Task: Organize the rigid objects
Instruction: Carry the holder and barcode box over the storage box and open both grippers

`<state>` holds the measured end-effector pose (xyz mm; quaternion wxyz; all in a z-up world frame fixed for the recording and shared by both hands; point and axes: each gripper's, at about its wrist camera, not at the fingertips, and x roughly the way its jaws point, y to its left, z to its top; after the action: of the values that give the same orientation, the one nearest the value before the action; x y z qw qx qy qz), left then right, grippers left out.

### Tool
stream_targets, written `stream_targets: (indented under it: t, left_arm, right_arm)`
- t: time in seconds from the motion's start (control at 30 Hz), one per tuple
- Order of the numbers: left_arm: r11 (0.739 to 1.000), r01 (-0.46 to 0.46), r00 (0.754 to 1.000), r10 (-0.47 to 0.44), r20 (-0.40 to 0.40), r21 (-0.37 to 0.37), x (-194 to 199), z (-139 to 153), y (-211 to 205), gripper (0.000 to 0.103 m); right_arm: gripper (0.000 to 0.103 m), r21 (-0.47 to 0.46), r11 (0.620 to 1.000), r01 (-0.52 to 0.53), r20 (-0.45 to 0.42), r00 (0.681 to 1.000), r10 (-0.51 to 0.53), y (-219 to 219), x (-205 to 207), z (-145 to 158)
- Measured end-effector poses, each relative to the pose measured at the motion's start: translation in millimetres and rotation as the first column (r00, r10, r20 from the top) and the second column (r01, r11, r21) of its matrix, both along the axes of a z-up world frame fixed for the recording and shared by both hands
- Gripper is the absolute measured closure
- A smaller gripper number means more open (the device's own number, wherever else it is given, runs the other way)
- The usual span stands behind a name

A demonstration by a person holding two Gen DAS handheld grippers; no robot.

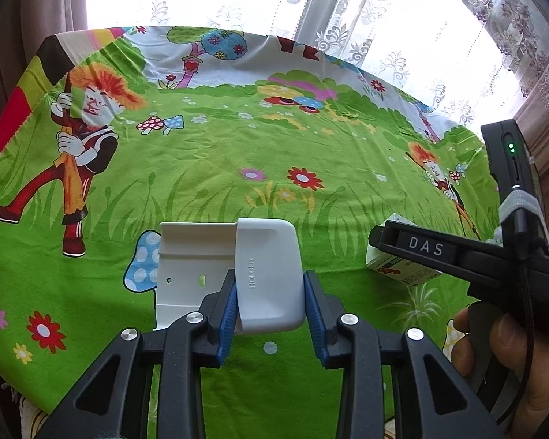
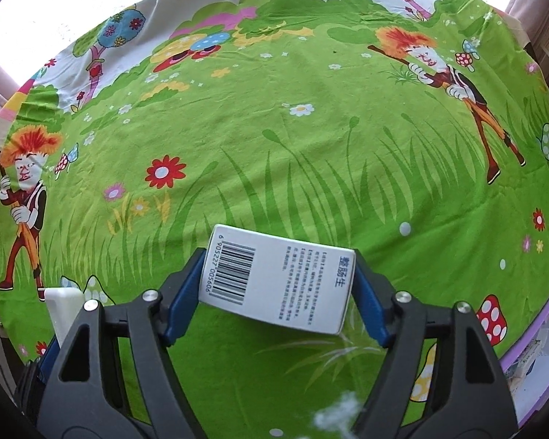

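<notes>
I am seeing the green cartoon tablecloth [image 2: 311, 168] lying bare across the whole upper half of both frames, so either gripper is getting free passage forward. In the left view, the white holder [image 1: 265, 274] is blocking the lower centre and the right gripper's black body [image 1: 475, 256] is crowding the right edge. In the right view, the barcoded box [image 2: 278, 278] is filling the lower centre.

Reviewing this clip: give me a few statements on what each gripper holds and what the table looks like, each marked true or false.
1. The left gripper clamps a white holder printed "HOLDER". True.
2. The right gripper is empty. False: it grips a white box.
3. The box shows a barcode. True.
4. The tablecloth is plain blue. False: it is green with cartoon figures, flowers and mushrooms.
5. The holder stands on a plate. False: no plate shows.
</notes>
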<state>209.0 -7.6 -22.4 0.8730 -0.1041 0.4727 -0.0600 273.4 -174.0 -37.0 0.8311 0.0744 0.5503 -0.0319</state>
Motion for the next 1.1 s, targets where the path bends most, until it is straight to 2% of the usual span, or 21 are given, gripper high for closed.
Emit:
stream_targets:
  t: [0.33, 0.63, 0.93, 1.0, 1.1]
  left_arm:
    - [0.995, 0.1, 0.994, -0.1, 0.035, 0.004, -16.1, 16.5, -35.7, 0.067]
    - [0.976, 0.218, 0.974, -0.218, 0.055, -0.005, -38.3, 33.1, -77.4, 0.067]
    - [0.933, 0.36, 0.931, -0.358, 0.063, -0.009, -69.8, 45.6, -135.1, 0.069]
    - [0.916, 0.399, 0.916, -0.397, 0.063, -0.025, -78.2, 48.7, -149.0, 0.069]
    - [0.897, 0.442, 0.895, -0.441, 0.069, -0.006, -91.8, 53.6, -169.5, 0.069]
  right_arm:
    - [0.026, -0.045, 0.999, 0.014, 0.112, 0.994, -0.009, -40.3, -49.9, 40.1]
    - [0.026, -0.068, 0.997, 0.048, 0.142, 0.989, -0.038, -93.5, -105.6, 56.8]
    - [0.026, -0.104, 0.988, 0.114, 0.182, 0.979, -0.093, -146.0, -156.3, 72.6]
    - [0.026, -0.102, 0.987, 0.126, 0.188, 0.977, -0.106, -155.7, -166.2, 74.7]
    - [0.026, -0.103, 0.985, 0.141, 0.194, 0.974, -0.119, -169.2, -181.1, 77.2]
